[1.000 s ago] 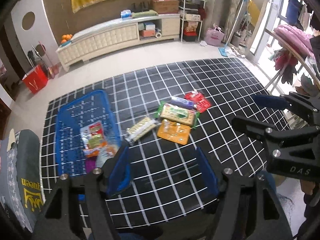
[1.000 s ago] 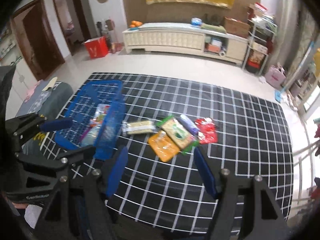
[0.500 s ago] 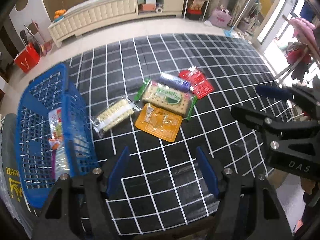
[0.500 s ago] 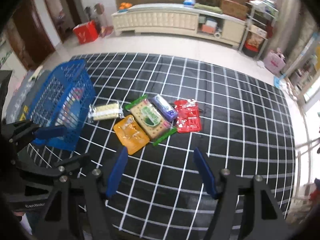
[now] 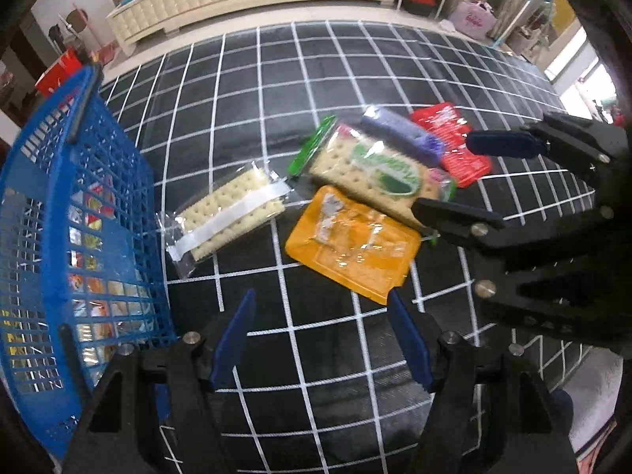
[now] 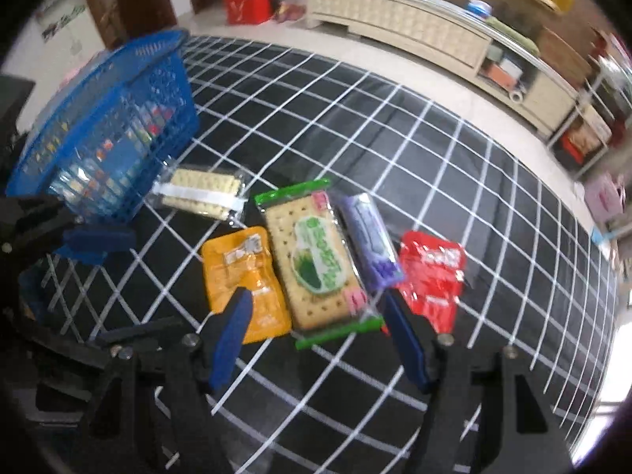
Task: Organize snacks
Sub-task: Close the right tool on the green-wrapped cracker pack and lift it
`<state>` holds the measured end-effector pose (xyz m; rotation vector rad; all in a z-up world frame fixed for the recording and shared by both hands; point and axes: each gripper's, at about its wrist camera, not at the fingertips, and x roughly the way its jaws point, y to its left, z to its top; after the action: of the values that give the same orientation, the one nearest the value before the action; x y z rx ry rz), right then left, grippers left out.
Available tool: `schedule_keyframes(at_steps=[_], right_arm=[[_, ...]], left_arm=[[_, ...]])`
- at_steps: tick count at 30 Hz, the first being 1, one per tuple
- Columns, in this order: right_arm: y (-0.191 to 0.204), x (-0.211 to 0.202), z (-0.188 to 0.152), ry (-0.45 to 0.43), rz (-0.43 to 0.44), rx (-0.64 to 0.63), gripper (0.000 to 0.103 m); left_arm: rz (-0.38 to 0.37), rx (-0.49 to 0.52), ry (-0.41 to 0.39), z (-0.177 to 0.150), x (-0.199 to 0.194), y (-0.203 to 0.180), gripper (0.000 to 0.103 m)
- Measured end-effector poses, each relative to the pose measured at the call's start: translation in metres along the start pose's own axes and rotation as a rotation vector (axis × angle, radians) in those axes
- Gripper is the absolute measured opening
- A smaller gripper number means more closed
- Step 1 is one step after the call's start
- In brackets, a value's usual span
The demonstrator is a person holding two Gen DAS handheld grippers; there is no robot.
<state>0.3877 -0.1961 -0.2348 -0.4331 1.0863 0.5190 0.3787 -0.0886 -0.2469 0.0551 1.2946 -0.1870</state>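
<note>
Right now five snacks lie loose on the grid mat (image 5: 355, 63), beside the blue basket (image 5: 59, 205) that already holds some packets. Nearest the right gripper (image 6: 316, 335) is the big cracker pack (image 6: 316, 256) with green ends: it sits straight ahead, between the spread fingers, its long axis running roughly along them. The orange pouch (image 6: 245, 276) touches its left side, partly behind the left fingertip; the purple bar (image 6: 371, 245) and red pack (image 6: 432, 272) lie to its right. The clear cracker sleeve (image 5: 229, 213) lies close to the basket, ahead and slightly left of the left gripper (image 5: 320, 335), whose fingers are also spread and empty; its long axis is diagonal. I judge the right arm better placed for the big pack, the left for the sleeve. No print on the wrappers is readable.
</note>
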Motion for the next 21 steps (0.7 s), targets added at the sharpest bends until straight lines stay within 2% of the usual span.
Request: schedule_keyframes(at_steps=[3, 5, 7, 14, 17, 21], right_arm=[[0.0, 0.022, 0.006, 0.04, -0.014, -0.028, 0.072], [-0.002, 0.032, 0.008, 0.064, -0.024, -0.039, 0.061], [-0.003, 0.039, 0.007, 0.084, -0.005, -0.051, 0.055], [0.0, 0.044, 0.017, 0.087, 0.012, -0.076, 0.055], [0.002, 0.046, 0.023, 0.115, 0.013, -0.068, 0.055], [0.012, 0.046, 0.025, 0.138, -0.027, -0.076, 0.055]], left_arm=[[-0.002, -0.012, 0.004, 0.0, 0.009, 0.003, 0.067], [-0.005, -0.021, 0.009, 0.001, 0.015, 0.006, 0.067], [-0.016, -0.043, 0.022, 0.001, 0.021, 0.01, 0.067], [-0.04, -0.1, 0.057, 0.001, 0.042, 0.02, 0.067], [-0.069, -0.121, 0.064, 0.0, 0.047, 0.021, 0.067], [-0.08, -0.135, 0.062, -0.004, 0.049, 0.021, 0.067]])
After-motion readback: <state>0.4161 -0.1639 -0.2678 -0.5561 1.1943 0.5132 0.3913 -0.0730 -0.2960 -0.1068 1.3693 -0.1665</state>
